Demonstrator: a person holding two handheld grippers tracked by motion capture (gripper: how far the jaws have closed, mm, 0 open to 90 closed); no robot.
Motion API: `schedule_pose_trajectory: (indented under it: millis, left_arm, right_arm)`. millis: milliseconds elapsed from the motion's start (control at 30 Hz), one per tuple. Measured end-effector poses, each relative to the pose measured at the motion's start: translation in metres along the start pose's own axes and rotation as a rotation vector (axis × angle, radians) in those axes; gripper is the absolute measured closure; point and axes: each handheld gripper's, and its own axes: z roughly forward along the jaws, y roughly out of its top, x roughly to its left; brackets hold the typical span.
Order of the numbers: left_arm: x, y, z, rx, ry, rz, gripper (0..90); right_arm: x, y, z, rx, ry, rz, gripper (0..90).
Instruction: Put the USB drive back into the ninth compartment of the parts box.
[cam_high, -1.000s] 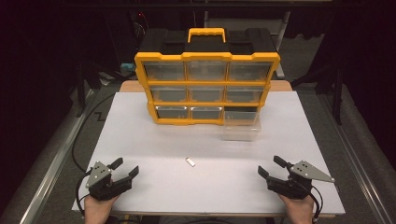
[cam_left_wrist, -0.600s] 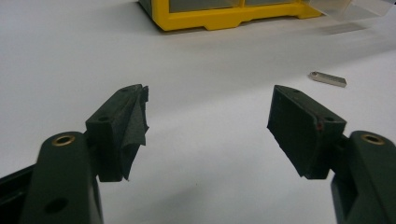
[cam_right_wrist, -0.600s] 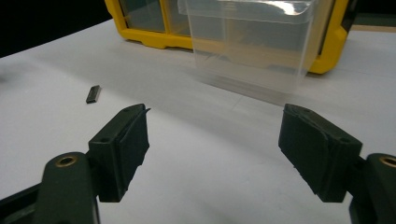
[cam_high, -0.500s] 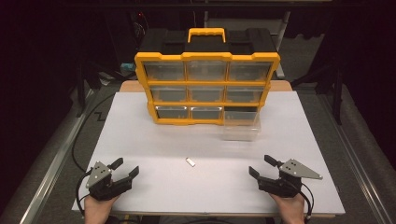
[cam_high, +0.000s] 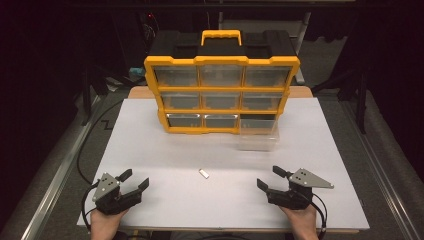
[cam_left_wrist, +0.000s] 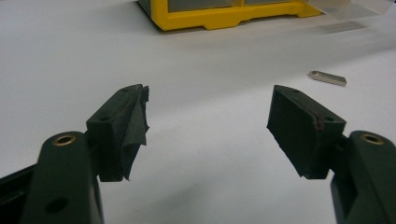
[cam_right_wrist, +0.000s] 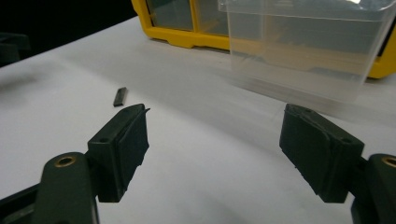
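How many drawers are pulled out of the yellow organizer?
1: the clear drawer stands on the table before the organizer's empty bottom-right slot. The other eight sit in place.

The left gripper (cam_left_wrist: 210, 123) hangs over the white table (cam_left_wrist: 196, 56) with its two black jaws wide apart and nothing between them. The pad on the left jaw is frayed and peeling at its edge. A small metal piece (cam_left_wrist: 328, 78) lies flat on the table, far right of the jaws. At the far edge stands a yellow cabinet (cam_left_wrist: 224, 16), with a clear drawer (cam_left_wrist: 348, 7) to its right.
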Motion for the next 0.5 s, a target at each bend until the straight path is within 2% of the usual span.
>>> schedule_pose_trajectory:
  millis: [133,500]
  left_arm:
    - [0.000,0.000,0.000,0.001,-0.001,0.000,29.3]
    - [0.000,0.000,0.000,-0.001,-0.002,-0.002,29.4]
  right_arm:
    - [0.004,0.002,0.005,-0.007,0.027,0.016,24.0]
    - [0.014,0.007,0.019,-0.005,0.058,0.005,22.5]
